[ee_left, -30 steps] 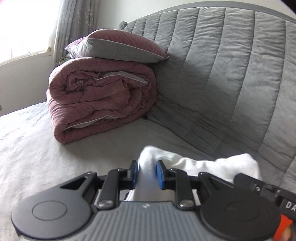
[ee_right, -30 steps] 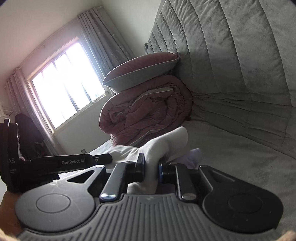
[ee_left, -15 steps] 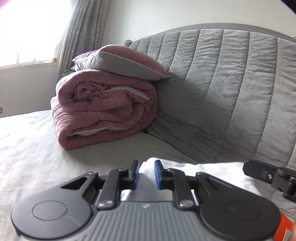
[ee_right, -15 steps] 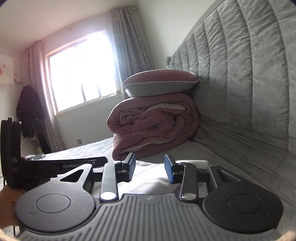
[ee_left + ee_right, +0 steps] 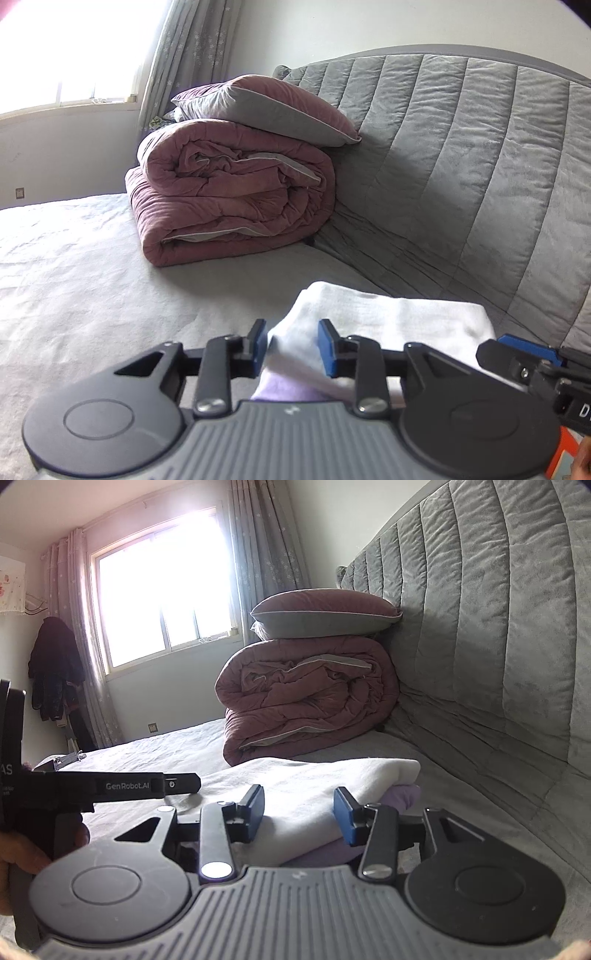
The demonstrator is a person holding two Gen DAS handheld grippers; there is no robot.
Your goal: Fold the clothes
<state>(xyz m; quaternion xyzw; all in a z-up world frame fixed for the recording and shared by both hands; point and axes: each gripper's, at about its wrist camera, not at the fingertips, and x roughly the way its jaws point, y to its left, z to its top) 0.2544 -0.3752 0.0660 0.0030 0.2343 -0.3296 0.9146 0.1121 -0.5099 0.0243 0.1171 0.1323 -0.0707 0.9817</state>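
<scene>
Both our grippers have brought the white cloth (image 5: 388, 317) down from a raised bunch to lie flat on the bed (image 5: 92, 277), and their jaws have just been opening. Our left gripper (image 5: 291, 349) now stands parted around one folded corner, the cloth between the pads but no longer pinched as far as we can judge. Our right gripper (image 5: 299, 814) is clearly wider, its pads apart on either side of the cloth edge without pressing it. Just ahead of both tools the cloth rests folded over a lilac garment (image 5: 400, 797) beneath it, whose edge peeks out under our right jaws. We judge the cloth light, soft and limp: it sags wherever unsupported and creases easily. We should take it by two corners of one folded edge, pinching all layers together, so nothing slips loose.
</scene>
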